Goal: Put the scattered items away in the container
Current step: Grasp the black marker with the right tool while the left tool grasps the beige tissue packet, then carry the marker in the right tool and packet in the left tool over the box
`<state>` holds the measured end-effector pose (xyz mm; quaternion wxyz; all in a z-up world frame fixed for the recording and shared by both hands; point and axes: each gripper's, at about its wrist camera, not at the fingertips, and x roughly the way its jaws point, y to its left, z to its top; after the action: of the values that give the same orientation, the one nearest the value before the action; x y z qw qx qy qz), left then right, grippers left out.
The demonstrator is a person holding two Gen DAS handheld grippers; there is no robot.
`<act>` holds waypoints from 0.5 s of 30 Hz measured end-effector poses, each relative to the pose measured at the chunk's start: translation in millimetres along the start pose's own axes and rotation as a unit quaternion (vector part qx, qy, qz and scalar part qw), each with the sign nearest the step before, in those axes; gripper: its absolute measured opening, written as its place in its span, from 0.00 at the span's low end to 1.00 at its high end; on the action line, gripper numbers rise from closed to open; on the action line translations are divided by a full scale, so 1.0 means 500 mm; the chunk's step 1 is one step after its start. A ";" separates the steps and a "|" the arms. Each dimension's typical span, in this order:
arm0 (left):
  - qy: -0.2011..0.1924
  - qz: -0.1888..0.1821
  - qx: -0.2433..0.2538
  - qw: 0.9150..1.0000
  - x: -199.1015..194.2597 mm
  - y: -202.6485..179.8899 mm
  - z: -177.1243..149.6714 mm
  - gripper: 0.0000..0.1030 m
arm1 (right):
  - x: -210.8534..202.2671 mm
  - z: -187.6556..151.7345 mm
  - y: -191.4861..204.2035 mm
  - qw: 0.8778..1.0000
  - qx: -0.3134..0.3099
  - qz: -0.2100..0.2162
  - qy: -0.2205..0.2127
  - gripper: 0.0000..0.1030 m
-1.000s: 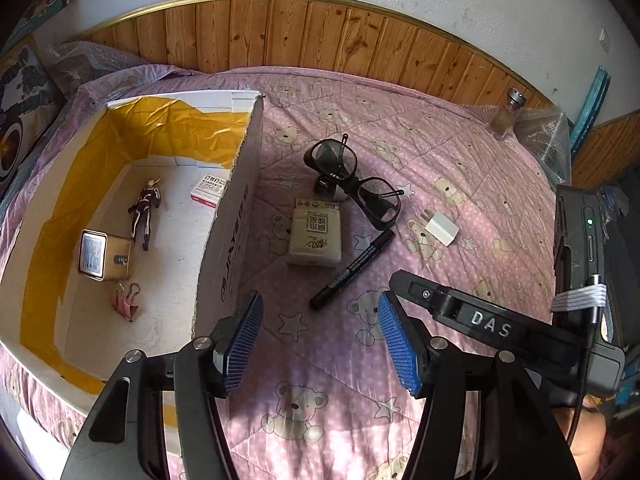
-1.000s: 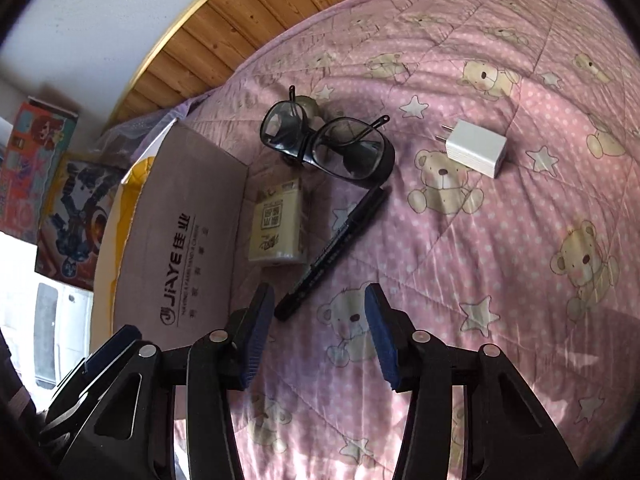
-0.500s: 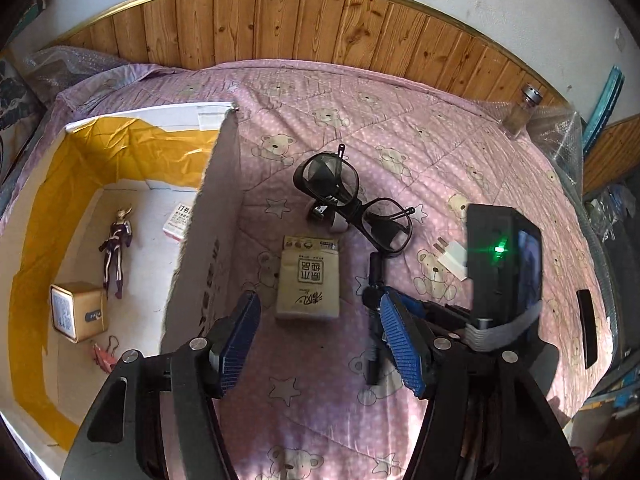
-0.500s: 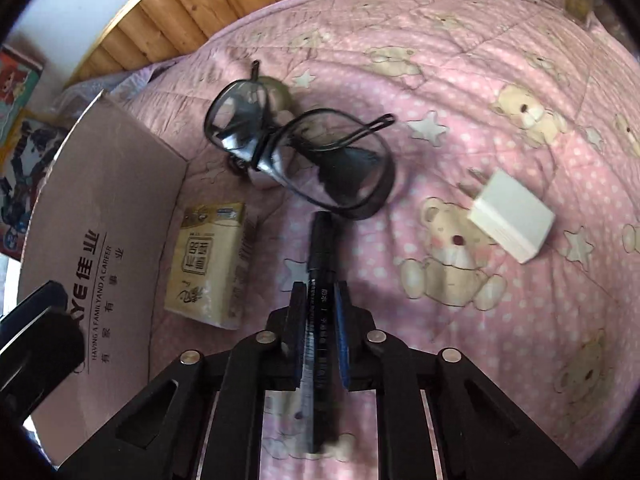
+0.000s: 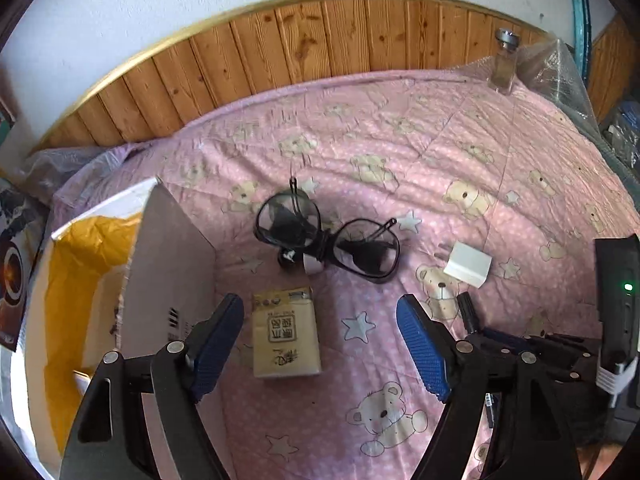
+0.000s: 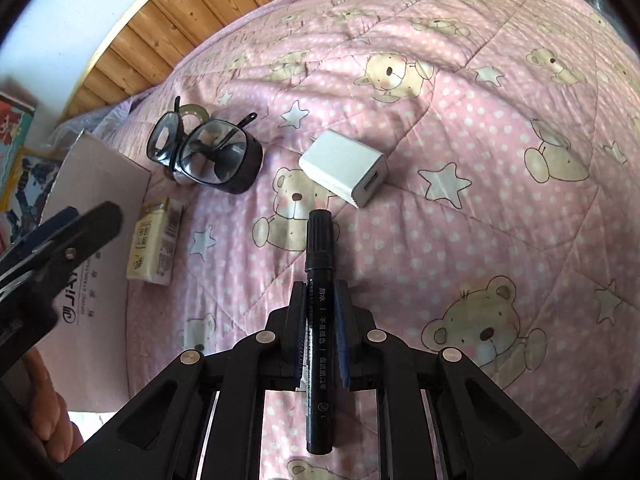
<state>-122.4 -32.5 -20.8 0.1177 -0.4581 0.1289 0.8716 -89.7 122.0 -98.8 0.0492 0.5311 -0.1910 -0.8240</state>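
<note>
At the left edge of the bed stood the open cardboard box with yellow tape inside (image 5: 92, 264), its tall side wall facing the scattered things. My left gripper (image 5: 320, 344) hung with its blue-padded jaws spread wide and empty, just above the small beige packet of tissues (image 5: 286, 332), which lay flat on the pink quilt with teddy bears and stars (image 5: 400, 140) right beside the box wall. Beyond the packet, toward the wooden headboard side, rested the black-framed safety glasses (image 5: 328, 236) with folded arms, something small and round tucked under them that I could not identify. Right of the glasses lay the white square plug-in charger (image 6: 344, 166), apart from everything else. My right gripper (image 6: 320, 324) was clamped on the black marker pen (image 6: 320, 320), held around its middle, lifted clear of the quilt and its capped end pointing at the charger. At the far right corner stood a clear glass bottle with a metal cap (image 5: 505, 62).
</note>
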 end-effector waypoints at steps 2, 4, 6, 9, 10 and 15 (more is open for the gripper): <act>0.031 0.011 -0.030 0.999 0.049 0.016 -0.007 0.77 | 0.002 0.000 -0.001 1.000 -0.005 0.005 0.000 0.15; 0.069 0.008 -0.066 0.995 0.098 0.037 -0.016 0.77 | 0.003 -0.001 -0.004 1.000 -0.012 0.010 -0.003 0.15; 0.095 0.016 -0.087 0.992 0.144 0.055 -0.025 0.77 | 0.004 -0.003 -0.004 1.000 -0.021 0.013 -0.006 0.15; 0.094 -0.013 -0.118 0.988 0.182 0.074 -0.039 0.69 | 0.005 -0.004 0.001 0.999 -0.038 0.013 -0.008 0.14; 0.089 -0.014 -0.118 0.989 0.181 0.075 -0.039 0.67 | 0.006 -0.004 -0.001 0.999 -0.039 0.018 -0.008 0.14; 0.081 -0.017 -0.114 0.990 0.164 0.063 -0.045 0.50 | 0.006 -0.005 -0.022 0.998 -0.027 0.051 -0.012 0.13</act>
<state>-160.6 -62.2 -97.3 0.0687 -0.5398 0.0302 0.8384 -87.5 130.4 -106.3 0.1031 0.5089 -0.1955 -0.8319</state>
